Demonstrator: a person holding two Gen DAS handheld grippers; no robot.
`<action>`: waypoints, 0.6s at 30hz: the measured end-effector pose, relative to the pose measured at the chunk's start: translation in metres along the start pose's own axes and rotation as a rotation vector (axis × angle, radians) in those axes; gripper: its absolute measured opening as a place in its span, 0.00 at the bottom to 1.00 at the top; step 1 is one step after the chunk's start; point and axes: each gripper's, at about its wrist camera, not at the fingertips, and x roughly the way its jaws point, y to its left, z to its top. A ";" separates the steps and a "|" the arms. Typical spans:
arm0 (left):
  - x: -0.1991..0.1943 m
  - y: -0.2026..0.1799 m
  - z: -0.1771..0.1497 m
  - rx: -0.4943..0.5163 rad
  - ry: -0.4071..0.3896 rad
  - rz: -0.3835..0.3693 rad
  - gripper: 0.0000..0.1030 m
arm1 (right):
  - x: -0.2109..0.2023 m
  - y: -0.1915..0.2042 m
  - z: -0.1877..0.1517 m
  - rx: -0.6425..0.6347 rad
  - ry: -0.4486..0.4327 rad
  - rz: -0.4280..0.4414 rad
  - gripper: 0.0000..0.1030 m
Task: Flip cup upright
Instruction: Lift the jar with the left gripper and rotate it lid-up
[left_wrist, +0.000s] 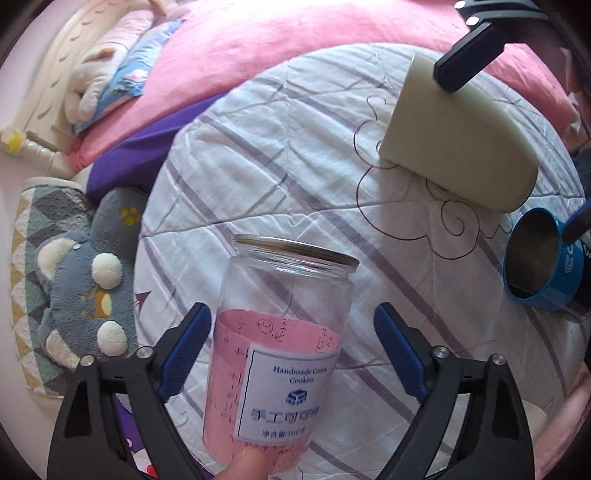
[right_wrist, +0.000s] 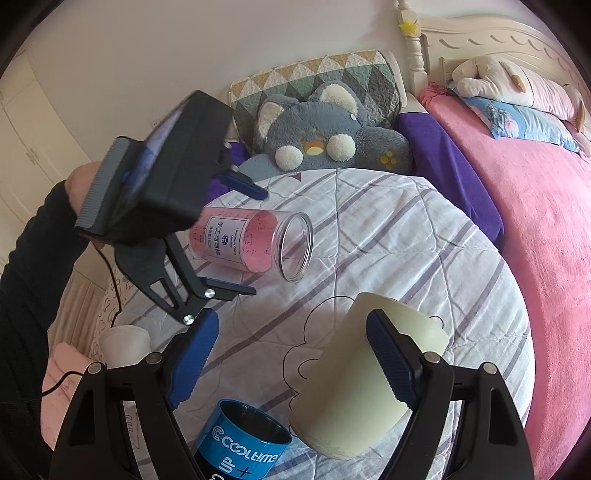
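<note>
Lying on its side on the white quilted bed cover with purple stripes (left_wrist: 295, 155), the clear plastic jar with a pink paper liner and a white cookie label (left_wrist: 280, 354) fills the lower middle of the left wrist view, its open mouth pointing away. Left gripper (left_wrist: 291, 354): fingers spread either side of the jar's lower body, not pressing it. A fingertip shows at the jar's base. Beyond, right: a pale cream plastic cup (left_wrist: 454, 144) lying tipped, one blue finger of the other tool resting on its wall; a blue metal mug (left_wrist: 543, 258) near it, mouth visible. Left edge: grey plush cat cushion (left_wrist: 85, 273).

Right wrist view. Right gripper (right_wrist: 295, 362): fingers released, one on each side of the cream cup (right_wrist: 354, 384); whether the near pad touches the wall, I cannot tell. Cup tilted, base toward the camera. Blue mug (right_wrist: 243, 443), lettered COOLTIME, just beside it. The jar (right_wrist: 255, 243) lies on the cover (right_wrist: 424, 258) between the left tool's fingers. Pink blanket (right_wrist: 546, 258) at right.

Risks, judged: smooth rounded walls may slip or roll out on closing; soft bedding may let an uprighted vessel topple; the cup may knock the adjacent mug while turning.
</note>
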 end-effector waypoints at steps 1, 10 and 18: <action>0.005 0.001 0.001 0.003 0.014 -0.001 0.84 | -0.001 -0.001 0.000 0.002 -0.002 0.003 0.81; 0.023 0.023 -0.001 -0.062 0.044 -0.127 0.76 | -0.002 -0.004 0.000 0.009 -0.010 0.021 0.81; 0.015 0.038 -0.010 -0.153 0.026 -0.155 0.75 | 0.000 -0.002 0.000 0.005 -0.010 0.030 0.81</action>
